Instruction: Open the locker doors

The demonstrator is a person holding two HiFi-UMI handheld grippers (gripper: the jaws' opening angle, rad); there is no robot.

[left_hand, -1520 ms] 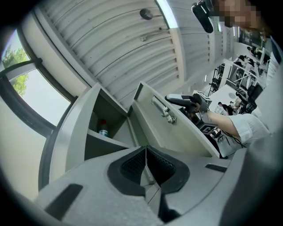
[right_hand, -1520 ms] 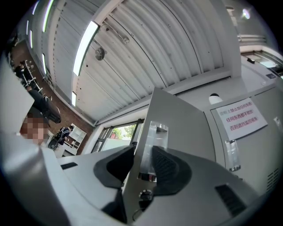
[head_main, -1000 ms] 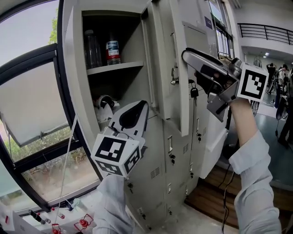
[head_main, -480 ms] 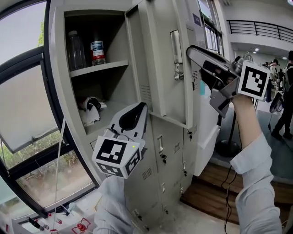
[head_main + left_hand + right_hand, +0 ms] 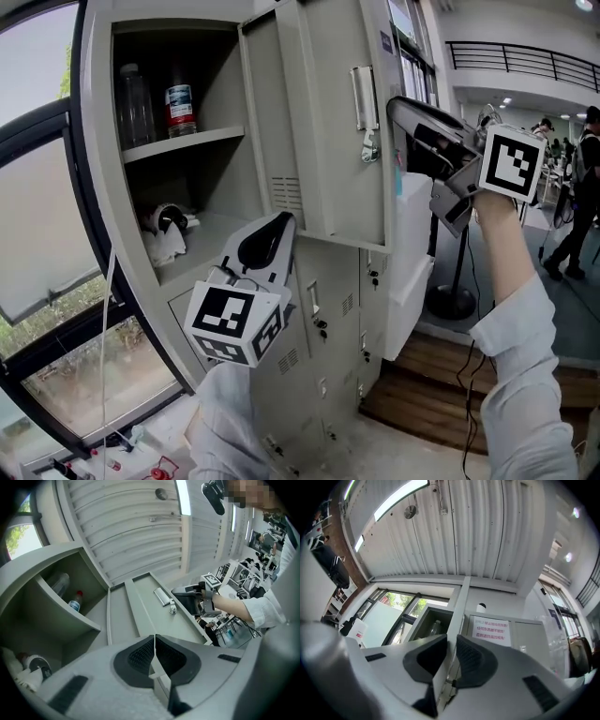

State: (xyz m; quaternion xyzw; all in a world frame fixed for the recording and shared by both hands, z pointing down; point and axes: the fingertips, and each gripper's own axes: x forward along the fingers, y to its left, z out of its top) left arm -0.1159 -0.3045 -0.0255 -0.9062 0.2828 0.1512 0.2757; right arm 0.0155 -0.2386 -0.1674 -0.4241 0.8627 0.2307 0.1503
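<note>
Through the head view I see a clear plastic bottle [image 5: 134,105] on the upper shelf [image 5: 178,141], with a smaller red-labelled container [image 5: 180,110] just beside it on the right. Below them lies a crumpled white cloth [image 5: 167,246]. At left, a dark-framed window [image 5: 37,234] shows greenery [image 5: 84,366] outside. Far right, a person [image 5: 586,187] stands below a black railing [image 5: 525,66]. A round stand base [image 5: 450,302] sits near wooden flooring [image 5: 422,394]. My right gripper view shows a notice [image 5: 490,630] in red print.

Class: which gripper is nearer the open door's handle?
Right. The right gripper, jaws just closing on the edge of the door, is beside the handle; the left gripper is lower, by the door's bottom edge.
</note>
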